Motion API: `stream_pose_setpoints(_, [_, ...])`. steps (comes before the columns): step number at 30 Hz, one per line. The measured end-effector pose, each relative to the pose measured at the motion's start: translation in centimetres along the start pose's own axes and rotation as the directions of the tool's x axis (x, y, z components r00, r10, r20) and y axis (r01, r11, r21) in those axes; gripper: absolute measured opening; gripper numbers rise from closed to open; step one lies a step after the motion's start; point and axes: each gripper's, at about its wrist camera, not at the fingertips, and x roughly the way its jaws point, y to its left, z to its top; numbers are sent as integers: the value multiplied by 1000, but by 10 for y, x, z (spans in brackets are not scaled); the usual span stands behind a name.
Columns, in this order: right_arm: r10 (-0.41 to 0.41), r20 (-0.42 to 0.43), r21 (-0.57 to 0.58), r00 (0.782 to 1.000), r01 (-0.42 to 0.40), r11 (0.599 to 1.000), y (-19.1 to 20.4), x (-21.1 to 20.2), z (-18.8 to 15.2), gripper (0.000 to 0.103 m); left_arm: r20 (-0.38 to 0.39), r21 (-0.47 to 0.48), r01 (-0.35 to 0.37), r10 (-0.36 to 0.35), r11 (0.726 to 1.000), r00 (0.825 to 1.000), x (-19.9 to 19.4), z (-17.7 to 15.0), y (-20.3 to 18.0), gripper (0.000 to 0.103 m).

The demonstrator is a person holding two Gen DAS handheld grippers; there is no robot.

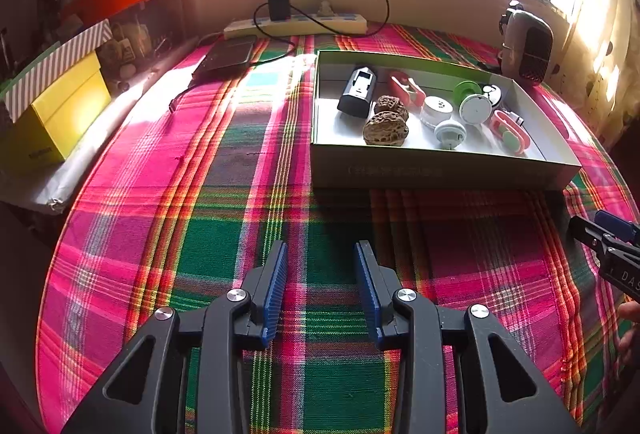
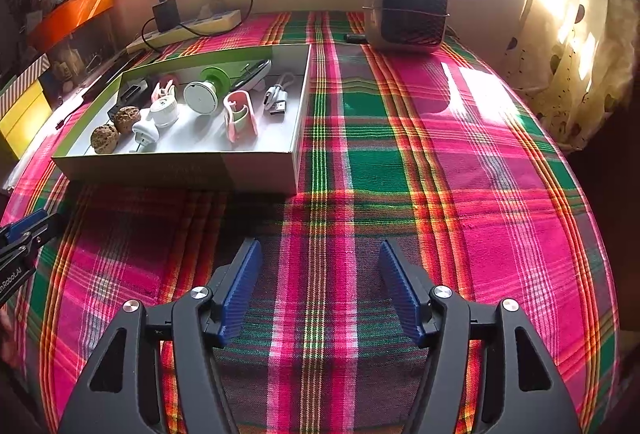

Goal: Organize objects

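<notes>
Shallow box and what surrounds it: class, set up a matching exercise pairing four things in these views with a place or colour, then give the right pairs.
Things:
1. two walnuts
2. power strip
3. heater
4. yellow box

Places:
A. far right on the cloth, outside the shallow box
B. at the table's left edge
C. inside the shallow box, left part
D. along the back wall, with a black charger plugged in

Pairs: 1-C, 2-D, 3-A, 4-B
</notes>
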Motion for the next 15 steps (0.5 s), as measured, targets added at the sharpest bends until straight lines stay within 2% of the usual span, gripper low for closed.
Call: stream_pose_setpoints(15, [-3, -1, 2, 1000, 3, 1000, -1, 1, 1, 63, -1, -1, 1, -1, 1000, 1000, 0, 1, 0, 33])
